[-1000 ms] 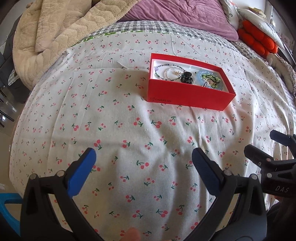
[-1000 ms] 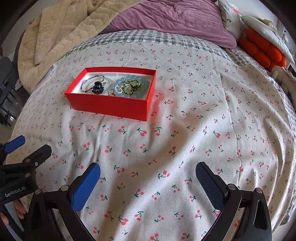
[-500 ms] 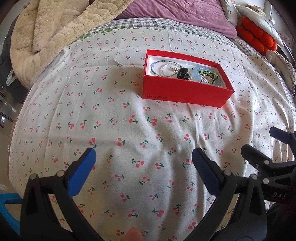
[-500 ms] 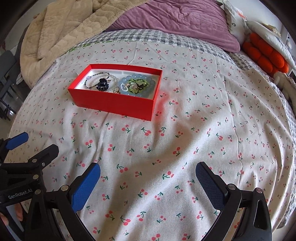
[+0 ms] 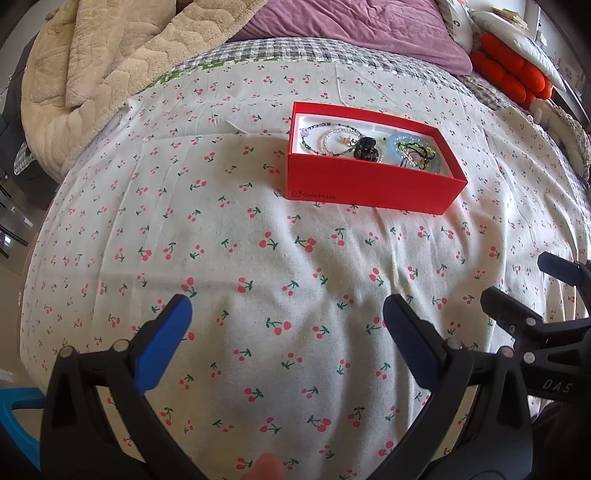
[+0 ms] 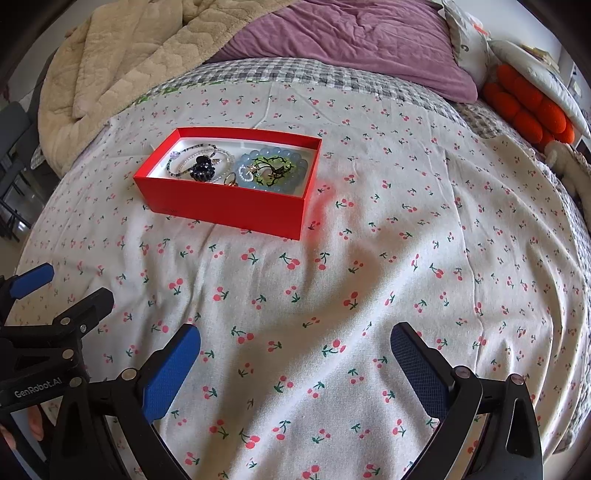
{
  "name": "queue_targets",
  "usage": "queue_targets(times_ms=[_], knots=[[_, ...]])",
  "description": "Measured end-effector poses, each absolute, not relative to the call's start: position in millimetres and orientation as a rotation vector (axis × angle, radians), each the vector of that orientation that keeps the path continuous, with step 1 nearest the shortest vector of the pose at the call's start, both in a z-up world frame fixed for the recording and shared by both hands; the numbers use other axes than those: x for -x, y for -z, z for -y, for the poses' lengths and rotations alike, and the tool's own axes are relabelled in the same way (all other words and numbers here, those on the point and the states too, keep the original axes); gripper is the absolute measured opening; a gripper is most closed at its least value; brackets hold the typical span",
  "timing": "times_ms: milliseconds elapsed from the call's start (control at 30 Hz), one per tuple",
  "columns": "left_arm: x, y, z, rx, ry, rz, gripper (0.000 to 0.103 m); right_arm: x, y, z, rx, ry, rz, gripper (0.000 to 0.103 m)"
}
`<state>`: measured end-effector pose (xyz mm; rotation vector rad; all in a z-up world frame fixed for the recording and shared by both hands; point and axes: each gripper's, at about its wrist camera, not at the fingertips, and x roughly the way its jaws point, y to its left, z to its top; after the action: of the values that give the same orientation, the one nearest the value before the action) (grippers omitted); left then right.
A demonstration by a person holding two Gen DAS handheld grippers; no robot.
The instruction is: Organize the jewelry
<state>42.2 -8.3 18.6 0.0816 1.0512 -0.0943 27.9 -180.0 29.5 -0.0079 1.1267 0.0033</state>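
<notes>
A red box (image 5: 369,184) (image 6: 225,206) sits on the cherry-print bedspread (image 5: 258,258) (image 6: 369,258). Inside lie beaded bracelets (image 5: 325,138) (image 6: 184,158), a black hair claw (image 5: 365,147) (image 6: 202,168), a pale blue bead bracelet (image 5: 397,142) (image 6: 295,179) and a green and black piece (image 6: 271,171). My left gripper (image 5: 287,317) hovers open over the bedspread, well short of the box, holding nothing. My right gripper (image 6: 295,345) is open too and also empty, with the box far ahead to its left. Each gripper shows at the edge of the other's view.
A beige fleece blanket (image 5: 110,74) (image 6: 129,62) is heaped at the back left. A purple quilt (image 5: 351,29) (image 6: 351,40) lies behind, and orange cushions (image 5: 513,77) (image 6: 528,107) at the back right. The bed edge drops off at the left (image 5: 22,236).
Both views have drifted slightly closer to the box, which now sits a little lower in frame. Both grippers stay open and empty.
</notes>
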Motion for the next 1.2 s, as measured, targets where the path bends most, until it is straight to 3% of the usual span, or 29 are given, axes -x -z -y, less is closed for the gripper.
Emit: queue_targets(times_ms=[1200], knots=[[-42.4,-20.0,7.9,-0.123,0.076,-1.044,0.103,-28.1,-30.0,183.1,0.012,0.007,-1.124,0.103]])
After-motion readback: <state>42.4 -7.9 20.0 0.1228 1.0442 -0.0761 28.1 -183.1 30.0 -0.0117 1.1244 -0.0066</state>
